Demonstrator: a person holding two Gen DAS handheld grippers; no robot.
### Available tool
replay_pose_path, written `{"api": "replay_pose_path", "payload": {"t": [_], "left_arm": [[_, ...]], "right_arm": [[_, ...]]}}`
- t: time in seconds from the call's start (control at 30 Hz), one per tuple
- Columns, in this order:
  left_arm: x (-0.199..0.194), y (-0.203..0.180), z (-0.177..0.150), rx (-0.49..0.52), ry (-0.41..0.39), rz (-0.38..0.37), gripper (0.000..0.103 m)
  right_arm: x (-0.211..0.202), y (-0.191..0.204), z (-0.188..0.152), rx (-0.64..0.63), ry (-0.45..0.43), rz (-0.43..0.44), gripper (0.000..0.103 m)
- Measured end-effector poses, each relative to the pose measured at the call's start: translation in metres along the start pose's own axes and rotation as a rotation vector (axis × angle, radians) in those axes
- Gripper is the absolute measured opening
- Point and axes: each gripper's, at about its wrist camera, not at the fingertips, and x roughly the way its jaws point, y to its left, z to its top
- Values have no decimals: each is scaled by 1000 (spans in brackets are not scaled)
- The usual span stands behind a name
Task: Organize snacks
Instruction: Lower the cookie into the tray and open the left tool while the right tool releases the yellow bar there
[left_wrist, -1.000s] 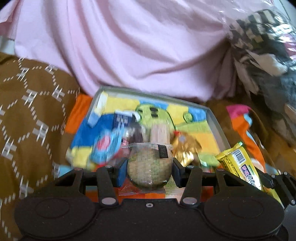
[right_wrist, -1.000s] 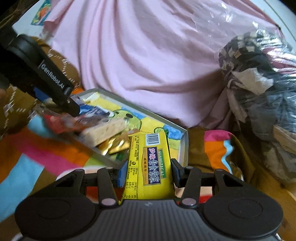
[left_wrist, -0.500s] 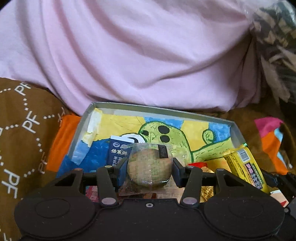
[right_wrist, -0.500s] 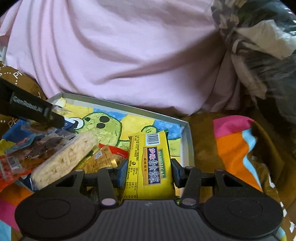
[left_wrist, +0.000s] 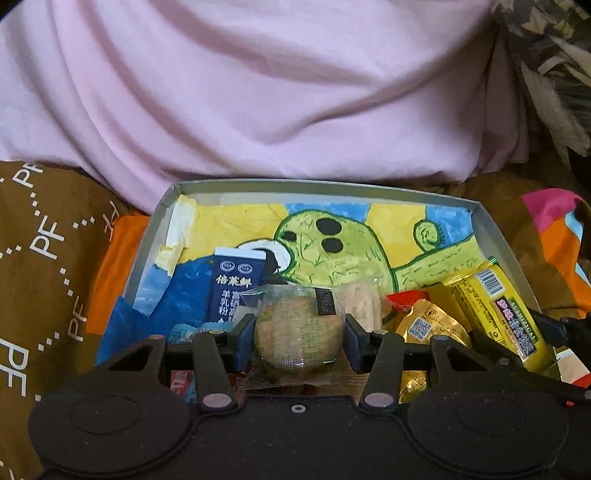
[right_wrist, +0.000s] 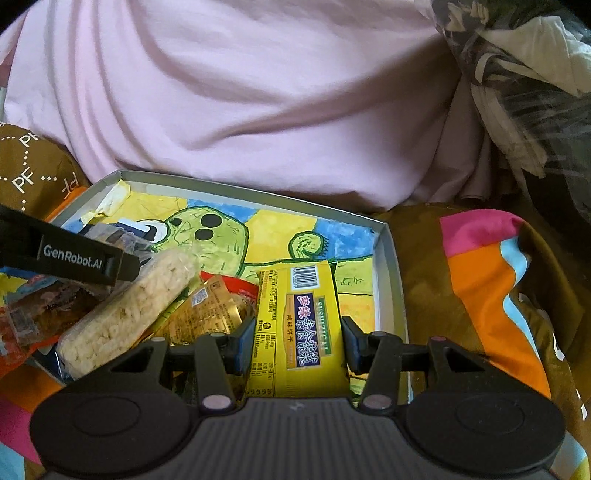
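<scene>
Over the painted tray (left_wrist: 495, 236), I hold two snacks ready to drop. Several packets already lie in the tray's near half: a blue sachet (left_wrist: 236, 284), a rice bar (right_wrist: 129, 314), a gold pouch (left_wrist: 424, 325); its far half is bare, so sorting looks partway done. My left claw (left_wrist: 299, 332) is clamped on a round wrapped cake (left_wrist: 297, 328); my right claw (right_wrist: 295, 339) grips a yellow biscuit pack (right_wrist: 299, 325) at the tray's right side.

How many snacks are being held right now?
2. The round cake sits between the left gripper's fingers, over the box's near edge. The yellow pack is in the right gripper, at the box's right side.
</scene>
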Motion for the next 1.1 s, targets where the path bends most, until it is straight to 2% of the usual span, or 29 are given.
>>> {"api": "replay_pose_path", "payload": {"t": [0.13, 0.53, 0.63, 0.73, 0.83, 1.0, 1.1], "left_arm": [[3, 0, 5, 3, 34, 14, 51], [6, 3, 5, -15, 48, 42, 52], [5, 2, 4, -3, 43, 49, 54], [3, 0, 4, 18, 33, 59, 64], [0, -1, 4, 22, 22, 47, 77], [-9, -3, 4, 12, -1, 43, 86], [-16, -5, 5, 17, -13, 39, 90]], "right_arm": [[1, 1, 1, 2, 4, -1, 53], [6, 2, -2, 22, 22, -4, 53], [6, 1, -3, 28, 19, -7, 55], [5, 0, -3, 35, 10, -8, 55], [3, -1, -4, 41, 4, -14, 60], [-5, -6, -4, 62, -21, -14, 72], [-12, -10, -3, 79, -47, -15, 89]]}}
